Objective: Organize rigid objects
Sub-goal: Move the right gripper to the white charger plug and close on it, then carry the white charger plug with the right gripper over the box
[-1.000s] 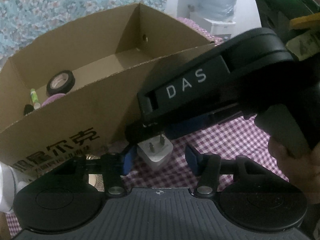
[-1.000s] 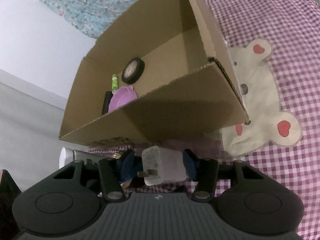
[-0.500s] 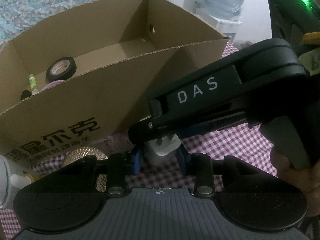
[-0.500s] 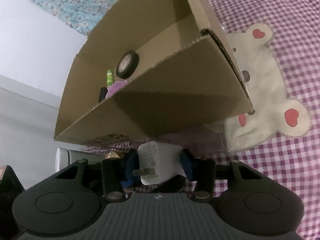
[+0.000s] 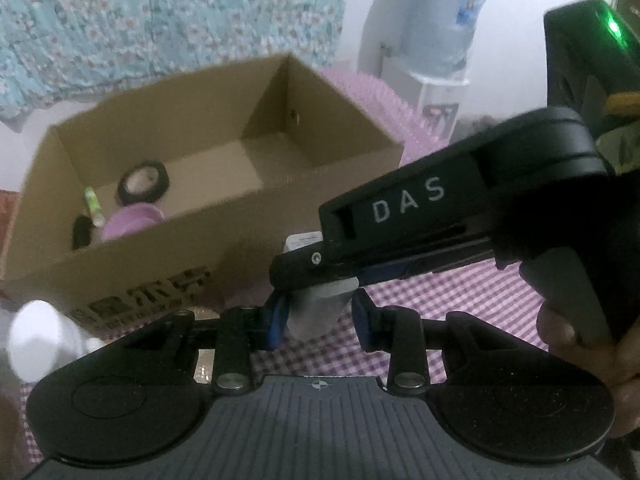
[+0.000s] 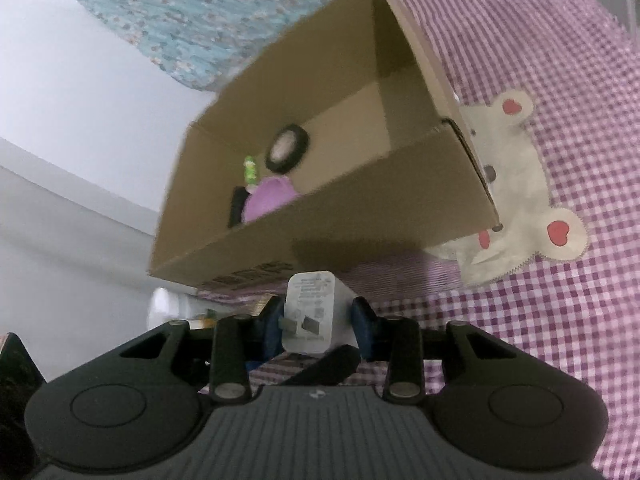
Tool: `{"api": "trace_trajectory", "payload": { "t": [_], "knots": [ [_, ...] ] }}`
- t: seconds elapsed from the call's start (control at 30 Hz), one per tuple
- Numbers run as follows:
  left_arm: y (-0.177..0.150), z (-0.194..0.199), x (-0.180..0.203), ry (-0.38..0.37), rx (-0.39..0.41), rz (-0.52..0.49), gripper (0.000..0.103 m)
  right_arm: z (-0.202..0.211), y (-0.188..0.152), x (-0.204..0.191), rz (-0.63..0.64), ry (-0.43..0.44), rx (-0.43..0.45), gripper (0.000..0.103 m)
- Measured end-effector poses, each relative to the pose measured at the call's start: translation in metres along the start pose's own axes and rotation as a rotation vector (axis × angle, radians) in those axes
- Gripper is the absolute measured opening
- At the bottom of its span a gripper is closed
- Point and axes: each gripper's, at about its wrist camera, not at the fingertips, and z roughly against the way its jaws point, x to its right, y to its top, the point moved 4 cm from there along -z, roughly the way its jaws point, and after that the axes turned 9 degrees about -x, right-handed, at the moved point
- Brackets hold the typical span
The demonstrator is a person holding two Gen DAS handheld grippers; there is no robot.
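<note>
A white charger plug hangs just above the checked cloth, in front of the cardboard box. My left gripper has both blue pads pressed on its sides. A finger of the right gripper crosses over the charger from the right. In the right wrist view the charger stands label side up in my right gripper, whose jaws are closing with the pads touching it. The box holds a black tape roll, a purple piece, a green marker and a small black item.
A white bottle stands at the box's near left corner. A bear patch is sewn on the purple checked cloth right of the box. A person's hand grips the right tool. A water dispenser stands behind.
Both grippers closed in on the charger and rose with it off the cloth. The box now sits lower in both views, showing more of its inside.
</note>
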Motion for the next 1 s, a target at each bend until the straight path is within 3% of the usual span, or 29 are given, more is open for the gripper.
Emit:
{"api": "trace_trajectory", "payload": {
  "t": [0.33,0.53,0.73,1.0],
  "knots": [
    [0.024,0.055,0.002,0.050,0.140,-0.014,0.033,0.052,0.000,-0.054,0.105,0.014,0.106,0.040],
    [0.055,0.073,-0.016,0.080,0.199,0.032,0.033,0.069,0.027,-0.096,0.191,0.033,0.150,0.040],
    [0.083,0.042,-0.046,0.056,0.140,0.145,0.033,0.046,0.073,-0.107,0.213,0.025,0.109,0.040],
    [0.097,-0.025,-0.080,-0.004,-0.011,0.278,0.033,-0.015,0.116,-0.067,0.122,-0.025,-0.046,0.040]
  ]
}}
